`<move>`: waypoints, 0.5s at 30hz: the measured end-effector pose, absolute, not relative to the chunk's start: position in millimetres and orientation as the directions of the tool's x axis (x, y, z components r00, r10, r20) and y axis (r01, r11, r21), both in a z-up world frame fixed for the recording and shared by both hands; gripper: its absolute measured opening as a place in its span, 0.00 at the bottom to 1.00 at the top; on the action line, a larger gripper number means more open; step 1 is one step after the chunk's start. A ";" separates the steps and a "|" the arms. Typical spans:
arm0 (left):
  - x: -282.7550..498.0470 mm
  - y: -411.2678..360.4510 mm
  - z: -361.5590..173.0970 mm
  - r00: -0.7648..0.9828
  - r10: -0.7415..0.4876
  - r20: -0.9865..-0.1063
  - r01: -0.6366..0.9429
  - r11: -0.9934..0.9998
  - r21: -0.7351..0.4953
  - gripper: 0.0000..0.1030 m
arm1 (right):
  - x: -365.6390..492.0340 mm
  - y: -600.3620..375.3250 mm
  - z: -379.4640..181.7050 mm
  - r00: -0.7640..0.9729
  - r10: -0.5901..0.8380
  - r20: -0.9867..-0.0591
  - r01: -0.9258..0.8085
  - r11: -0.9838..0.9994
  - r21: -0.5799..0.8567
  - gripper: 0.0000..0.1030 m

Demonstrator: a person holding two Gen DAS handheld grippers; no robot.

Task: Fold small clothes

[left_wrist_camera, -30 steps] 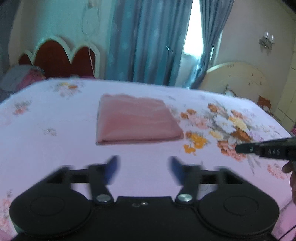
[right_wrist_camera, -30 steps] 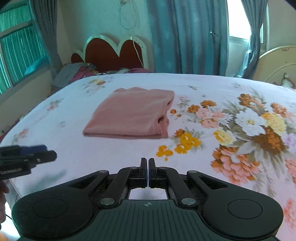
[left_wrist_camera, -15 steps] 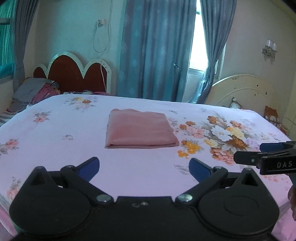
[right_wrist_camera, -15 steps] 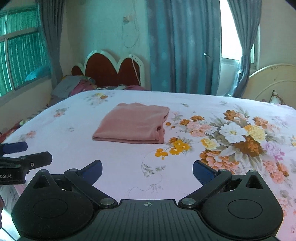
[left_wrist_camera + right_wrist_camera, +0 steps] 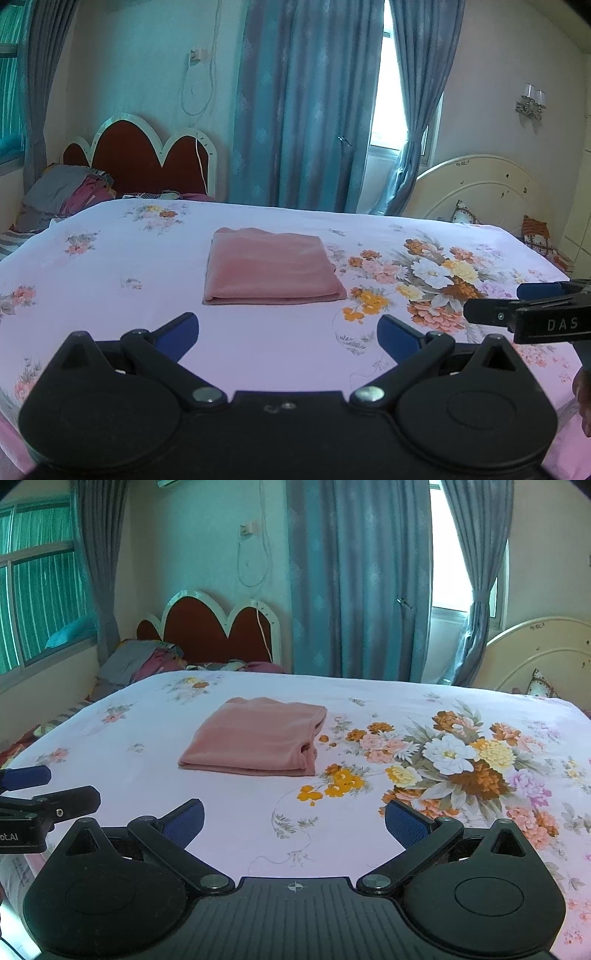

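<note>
The bed (image 5: 110,332), the largest item in both views, carries a pale pink sheet printed with flower clusters; the boldest bouquet (image 5: 461,760) lies right of centre. Behind it hang blue-grey curtains (image 5: 306,103), parted at a bright window (image 5: 384,85). A scalloped red headboard (image 5: 144,155) with a white rim stands at the far left, with a heap of bedding and clothes (image 5: 62,195) beside it. A second, cream headboard (image 5: 480,188) stands at the far right, and a wall lamp (image 5: 531,101) is mounted above it.

The task item, a pink garment (image 5: 271,271), lies flat near the middle of the bed, folded into a neat rectangle. The right wrist view shows its stacked layers at the right-hand edge (image 5: 308,755). It is well apart from both of my tools and touched by neither.

My left gripper (image 5: 288,334) is low at the near side of the bed, its blue-padded fingers (image 5: 177,332) spread wide with only sheet showing between them. My right gripper (image 5: 293,818) is in the same state: its blue pads (image 5: 406,825) are fully apart, having just swung open from pressed together, and nothing is between them. Each tool appears at the edge of the other's view, side by side: the right one (image 5: 532,314) at the left camera's right margin, the left one (image 5: 40,801) at the right camera's left margin.
</note>
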State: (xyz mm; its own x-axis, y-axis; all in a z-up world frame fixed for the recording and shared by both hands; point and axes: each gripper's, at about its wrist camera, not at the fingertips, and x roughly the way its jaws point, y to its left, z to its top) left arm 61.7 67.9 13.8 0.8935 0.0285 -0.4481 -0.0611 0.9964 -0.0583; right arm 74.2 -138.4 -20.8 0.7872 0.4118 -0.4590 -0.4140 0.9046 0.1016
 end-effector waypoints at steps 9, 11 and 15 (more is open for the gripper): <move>59.2 68.8 15.5 0.896 0.024 -0.443 -0.053 0.997 -0.053 1.00 | 70.7 -138.7 -19.3 0.792 0.404 -0.458 -0.414 0.906 0.083 1.00; 59.2 69.1 15.5 0.897 0.024 -0.442 -0.053 0.997 -0.054 1.00 | 70.8 -139.1 -19.2 0.793 0.405 -0.456 -0.415 0.906 0.082 1.00; 59.0 69.7 16.4 0.897 0.025 -0.441 -0.052 0.997 -0.050 1.00 | 71.2 -139.3 -18.2 0.792 0.410 -0.453 -0.421 0.904 0.082 1.00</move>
State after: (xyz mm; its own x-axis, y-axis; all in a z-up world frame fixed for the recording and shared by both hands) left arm 59.0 69.7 16.4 0.8971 0.0246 -0.4412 -0.0522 0.9974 -0.0504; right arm 71.2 -139.3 -18.2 0.7917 0.4098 -0.4531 -0.4205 0.9035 0.0824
